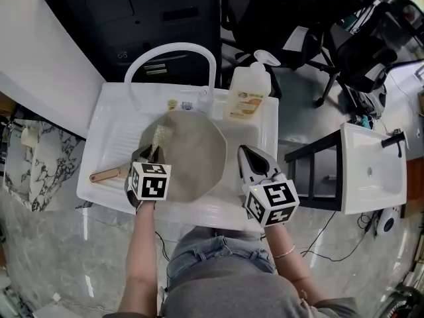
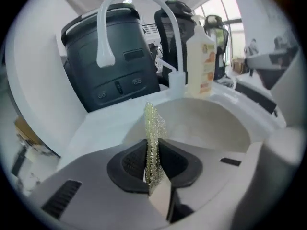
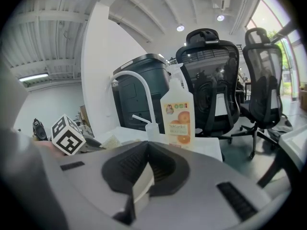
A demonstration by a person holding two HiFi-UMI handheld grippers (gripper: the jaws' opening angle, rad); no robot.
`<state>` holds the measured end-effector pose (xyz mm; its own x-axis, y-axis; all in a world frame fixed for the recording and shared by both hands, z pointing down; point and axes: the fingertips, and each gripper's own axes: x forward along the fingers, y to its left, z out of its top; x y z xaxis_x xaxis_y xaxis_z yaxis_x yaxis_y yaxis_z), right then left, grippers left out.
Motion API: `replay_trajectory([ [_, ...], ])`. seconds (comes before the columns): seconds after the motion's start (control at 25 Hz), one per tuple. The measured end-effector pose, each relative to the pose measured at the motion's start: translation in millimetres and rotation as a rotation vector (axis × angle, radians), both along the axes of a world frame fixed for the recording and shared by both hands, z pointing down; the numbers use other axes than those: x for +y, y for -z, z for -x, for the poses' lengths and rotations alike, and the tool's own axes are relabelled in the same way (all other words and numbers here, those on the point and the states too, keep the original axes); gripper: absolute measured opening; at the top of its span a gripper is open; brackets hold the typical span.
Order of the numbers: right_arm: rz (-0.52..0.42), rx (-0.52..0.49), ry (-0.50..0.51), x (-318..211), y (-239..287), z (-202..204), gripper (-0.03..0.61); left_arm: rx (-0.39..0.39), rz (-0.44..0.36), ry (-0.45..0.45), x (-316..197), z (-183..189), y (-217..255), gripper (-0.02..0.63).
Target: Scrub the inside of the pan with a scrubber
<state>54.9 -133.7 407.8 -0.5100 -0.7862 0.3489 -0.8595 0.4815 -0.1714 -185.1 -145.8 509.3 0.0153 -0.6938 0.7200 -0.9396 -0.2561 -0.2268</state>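
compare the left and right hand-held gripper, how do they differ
The left hand-held gripper is shut on the scrubber; the right hand-held gripper is shut with nothing between its jaws. The left one reaches over the pan, while the right one sits beside the pan's right edge, over the sink. Both carry a marker cube.

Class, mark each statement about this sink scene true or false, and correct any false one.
1. The pan sits in the sink. True.
2. The right hand-held gripper holds the pan. False: its jaws are together on nothing, and it is off to the pan's right.
3. The left hand-held gripper is shut on the scrubber. True.
4. The soap bottle lies inside the pan. False: it stands upright on the sink's back edge.
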Motion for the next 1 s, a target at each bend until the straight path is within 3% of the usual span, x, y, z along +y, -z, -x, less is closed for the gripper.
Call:
replay_trajectory([
  [0.16,-0.005,-0.008,-0.016,6,3,-8,0.011,0.398,0.104,-0.056,16,-61,-13,0.066],
  [0.24,-0.005,-0.011,-0.023,9,4,-12,0.011,0.548,0.147,-0.082,23,-87,-17,0.066],
  [0.44,0.0,-0.018,-0.044,12,4,-23,0.011,0.771,0.303,-0.109,37,-131,-35,0.066],
  [0.52,0.002,-0.018,-0.052,11,3,-26,0.011,0.817,0.355,-0.091,38,-136,-44,0.066],
  [0.68,0.01,-0.022,-0.067,8,1,-30,0.011,0.774,0.469,-0.115,40,-137,-65,0.063],
  [0.84,0.015,-0.024,-0.065,3,-1,-27,0.011,0.592,0.636,-0.197,59,-134,-103,0.063],
  [1.0,0.016,-0.025,-0.064,-4,0,-26,0.011,0.382,0.645,-0.252,69,-120,-122,0.062],
])
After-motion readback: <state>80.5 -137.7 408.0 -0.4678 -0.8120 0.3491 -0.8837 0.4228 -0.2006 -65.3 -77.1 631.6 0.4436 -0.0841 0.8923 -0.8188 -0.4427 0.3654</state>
